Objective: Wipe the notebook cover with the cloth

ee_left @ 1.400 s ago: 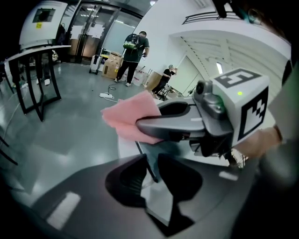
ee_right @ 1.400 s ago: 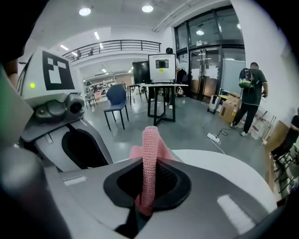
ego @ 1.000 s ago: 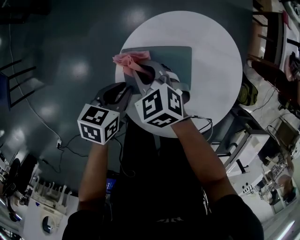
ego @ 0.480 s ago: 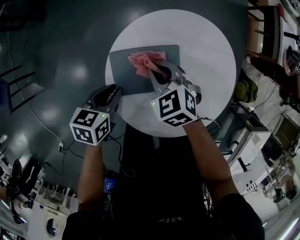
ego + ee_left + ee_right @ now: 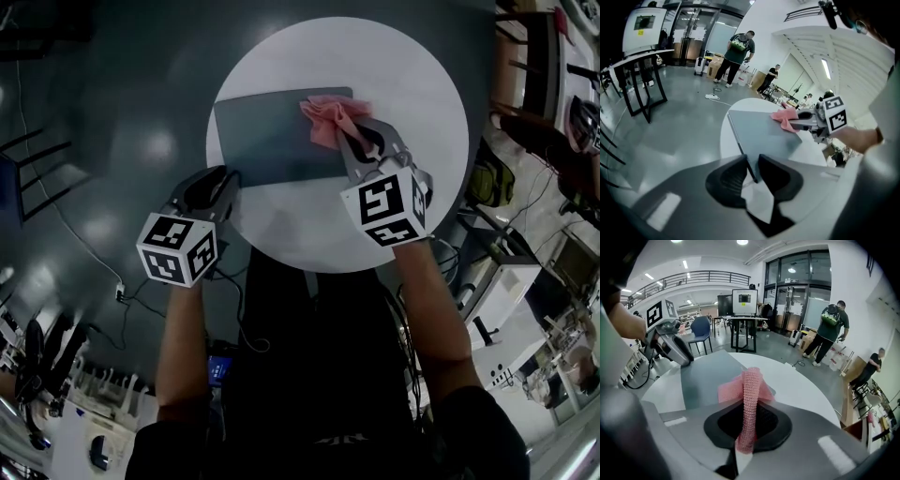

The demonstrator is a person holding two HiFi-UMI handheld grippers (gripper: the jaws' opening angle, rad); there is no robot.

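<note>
Left gripper [image 5: 751, 165]: jaws nearly together, pinching only the near-left corner of the notebook [image 5: 267, 136]. That's a thin bite, so side load from the wipe could pull the corner free and the notebook would pivot or skate on the round table [image 5: 412, 84].

Notebook lies flat, mid-table, left of centre.

Right gripper [image 5: 747, 420]: clamped on a narrow fold of the pink cloth [image 5: 328, 117], the rest bunched on the far-right corner of the cover. Risks:
- drag tugs the fold out of the jaws
- bunched cloth makes a small contact patch and leaves unwiped strips
- a stroke further right runs off the cover onto the table
- pressing too low puts the jaw tips on the cover
</note>
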